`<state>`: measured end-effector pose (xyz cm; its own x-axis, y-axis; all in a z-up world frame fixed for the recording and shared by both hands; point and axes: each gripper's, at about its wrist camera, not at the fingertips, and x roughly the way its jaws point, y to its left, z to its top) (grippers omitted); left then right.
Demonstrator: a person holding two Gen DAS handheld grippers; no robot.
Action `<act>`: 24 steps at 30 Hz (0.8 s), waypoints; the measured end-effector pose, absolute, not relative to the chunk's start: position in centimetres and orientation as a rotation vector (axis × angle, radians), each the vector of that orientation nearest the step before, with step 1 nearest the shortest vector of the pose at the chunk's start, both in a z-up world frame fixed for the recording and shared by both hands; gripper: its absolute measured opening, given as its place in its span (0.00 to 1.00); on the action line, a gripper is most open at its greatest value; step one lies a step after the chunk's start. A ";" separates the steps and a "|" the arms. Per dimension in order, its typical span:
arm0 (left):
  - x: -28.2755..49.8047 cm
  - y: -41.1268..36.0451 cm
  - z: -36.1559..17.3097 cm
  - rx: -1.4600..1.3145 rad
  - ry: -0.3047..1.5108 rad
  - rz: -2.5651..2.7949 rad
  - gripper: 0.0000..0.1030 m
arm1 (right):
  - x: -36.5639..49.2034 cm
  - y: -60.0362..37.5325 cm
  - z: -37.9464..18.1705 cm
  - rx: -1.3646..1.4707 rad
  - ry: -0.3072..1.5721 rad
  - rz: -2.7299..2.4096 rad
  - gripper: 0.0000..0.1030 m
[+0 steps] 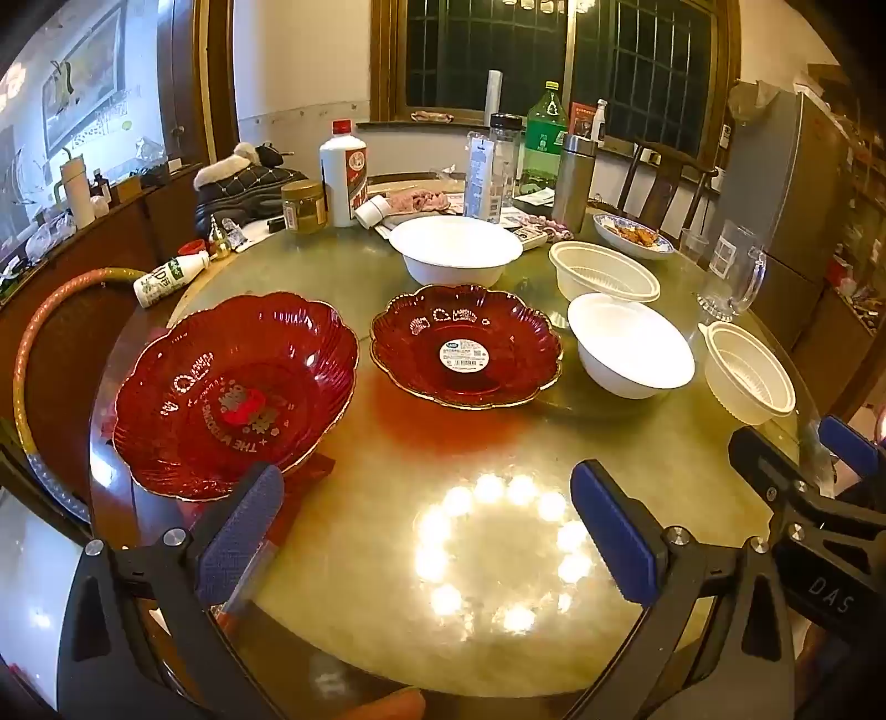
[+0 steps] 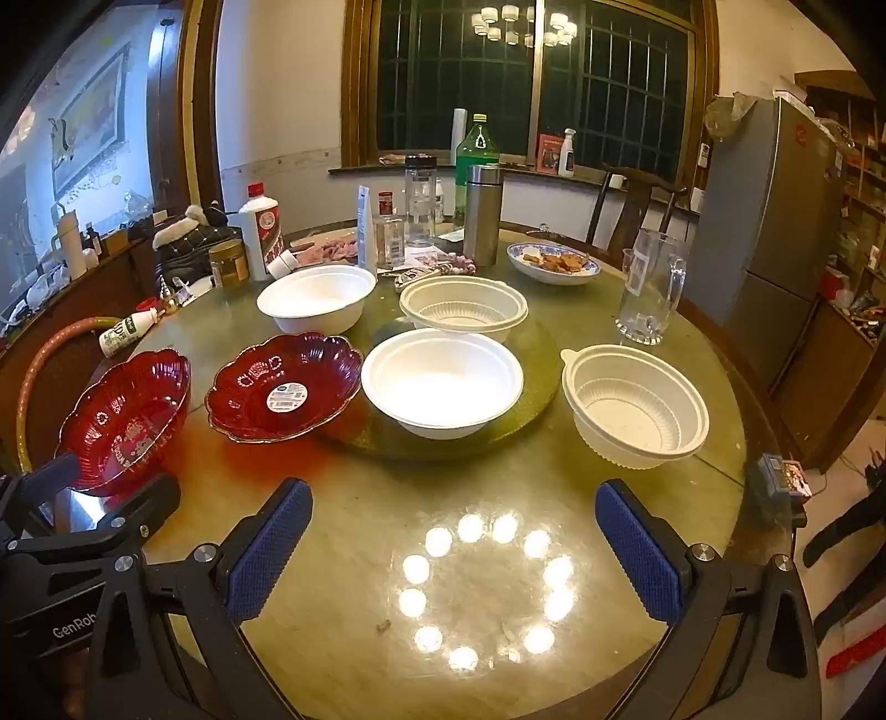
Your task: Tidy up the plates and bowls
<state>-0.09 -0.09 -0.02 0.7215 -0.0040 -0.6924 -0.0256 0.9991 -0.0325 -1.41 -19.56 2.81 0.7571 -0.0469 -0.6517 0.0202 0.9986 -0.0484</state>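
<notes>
Both spread wide, empty: left gripper point(image 1: 426, 531), right gripper point(image 2: 454, 548), above the table's point(image 2: 343, 554) near edge. Red glass plates point(image 1: 235, 387) at the left edge, white bowls point(image 2: 441, 382) mid-table. Glass looking fragile, slippery, heavier; bowls light. Best pinched at rims. Far-edge clutter hard to read.

Warm indoor light falls from a ring-shaped ceiling lamp point(image 2: 523, 25), whose bulbs glare off the glossy table point(image 1: 387, 581). Windows are dark. Fisheye distortion bends and blackens the edges; focus is fairly sharp.
</notes>
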 end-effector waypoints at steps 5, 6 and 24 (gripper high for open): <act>-0.5 -0.3 0.0 -0.040 0.774 0.004 1.00 | -1.5 -19.7 2.7 -0.022 0.704 -0.030 1.00; 0.0 -0.3 -0.1 -0.039 0.771 0.018 1.00 | -1.4 -19.8 2.8 -0.021 0.706 -0.031 1.00; 0.4 -0.1 -0.8 -0.043 0.808 -0.002 1.00 | -1.6 -19.8 2.4 -0.013 0.721 -0.052 1.00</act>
